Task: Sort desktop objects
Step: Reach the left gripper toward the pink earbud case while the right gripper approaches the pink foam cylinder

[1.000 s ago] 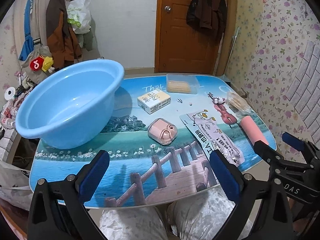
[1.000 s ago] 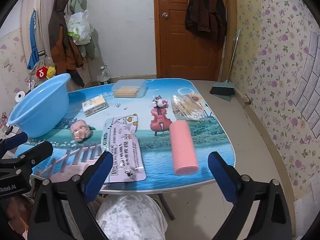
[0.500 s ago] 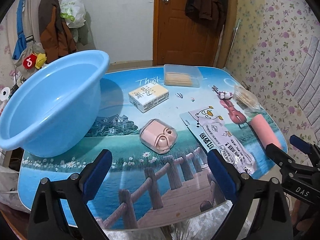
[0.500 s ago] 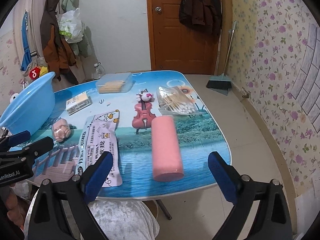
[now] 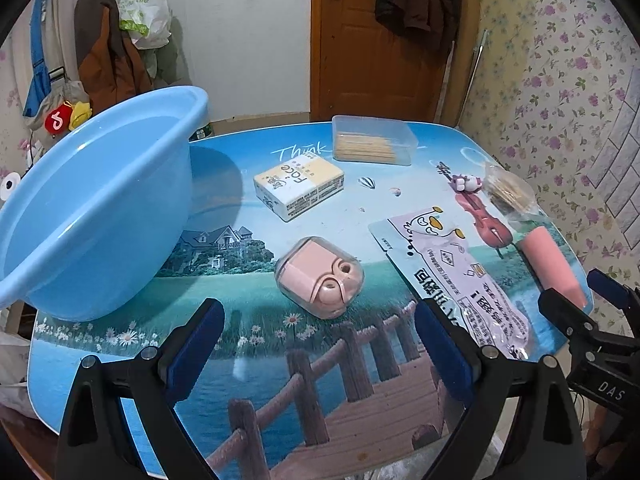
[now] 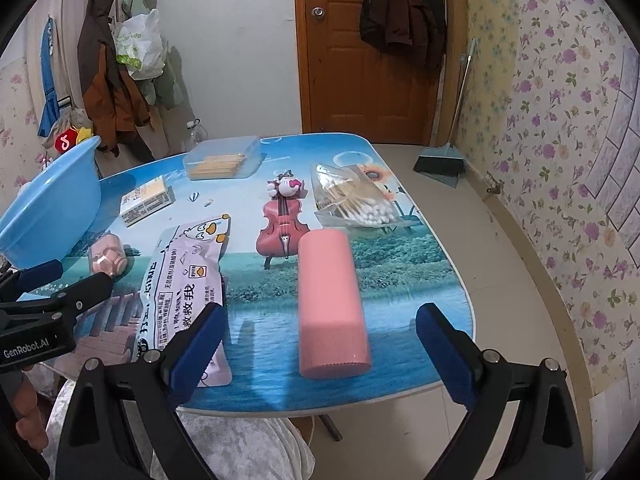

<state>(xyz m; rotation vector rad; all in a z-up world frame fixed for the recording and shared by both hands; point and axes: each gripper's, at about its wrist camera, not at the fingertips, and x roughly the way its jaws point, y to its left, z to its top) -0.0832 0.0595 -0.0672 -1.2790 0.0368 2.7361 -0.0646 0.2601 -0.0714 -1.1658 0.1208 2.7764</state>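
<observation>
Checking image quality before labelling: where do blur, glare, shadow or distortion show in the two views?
Left wrist view: black fisheye corners, curved door frame; blue basin casts a soft shadow on the table; a faint glare streak near the front. Right wrist view: same vignette, bowed wall; pink roll slightly soft at its near end; text on the pouch readable.

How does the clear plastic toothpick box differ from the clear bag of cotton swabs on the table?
The clear plastic toothpick box is rigid and rectangular; the clear bag of cotton swabs is soft and crinkled. The box holds bare wooden sticks; the bag's sticks have white tips. The box sits at the table's far edge, the bag nearer the right edge. Both are transparent and lie untouched.
</observation>
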